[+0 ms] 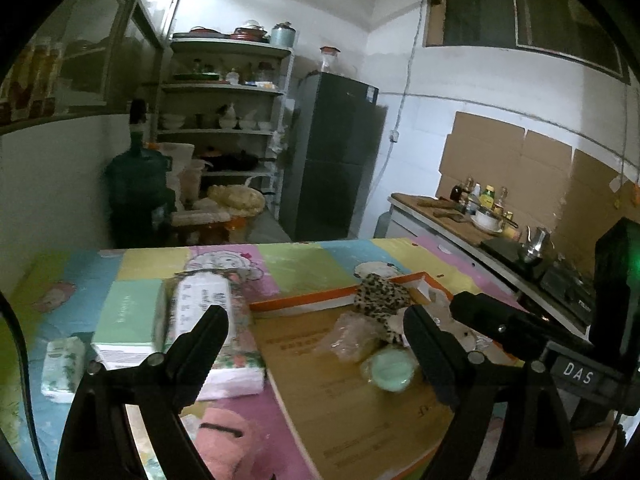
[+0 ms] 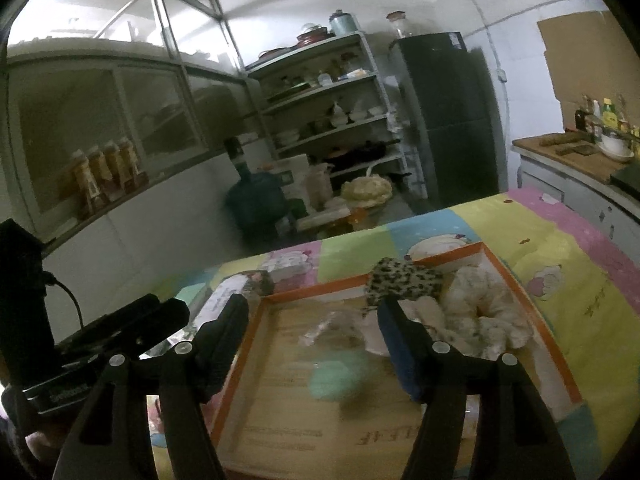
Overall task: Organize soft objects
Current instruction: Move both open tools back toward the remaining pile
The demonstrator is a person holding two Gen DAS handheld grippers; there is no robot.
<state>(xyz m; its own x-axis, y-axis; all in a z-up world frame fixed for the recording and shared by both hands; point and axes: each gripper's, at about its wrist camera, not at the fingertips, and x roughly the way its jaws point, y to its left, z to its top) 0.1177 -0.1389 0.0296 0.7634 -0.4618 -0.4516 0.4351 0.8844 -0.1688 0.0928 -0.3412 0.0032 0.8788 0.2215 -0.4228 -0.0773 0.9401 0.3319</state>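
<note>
An orange-rimmed cardboard tray [image 1: 304, 301] [image 2: 256, 344] lies on the colourful table mat. In it are a leopard-print cloth [image 1: 380, 294] [image 2: 404, 280], a pale green round puff [image 1: 390, 370] [image 2: 336, 376], a clear plastic bag [image 1: 352, 336] [image 2: 332, 330] and a fluffy white cloth [image 2: 480, 308]. My left gripper [image 1: 316, 334] is open and empty, above the tray's left edge. My right gripper [image 2: 314, 322] is open and empty, above the tray with the green puff below it. Tissue packs [image 1: 128, 316] sit left of the tray, with a white wipes pack [image 1: 204, 304] [image 2: 228, 296] behind them.
A small tissue pack [image 1: 64, 364] lies at the table's left. A pink soft item [image 1: 228, 436] lies near the front. Beyond the table stand a shelf rack [image 1: 224, 120], a dark fridge [image 1: 332, 152], a water jug [image 1: 136, 184] and a counter with bottles [image 1: 480, 200].
</note>
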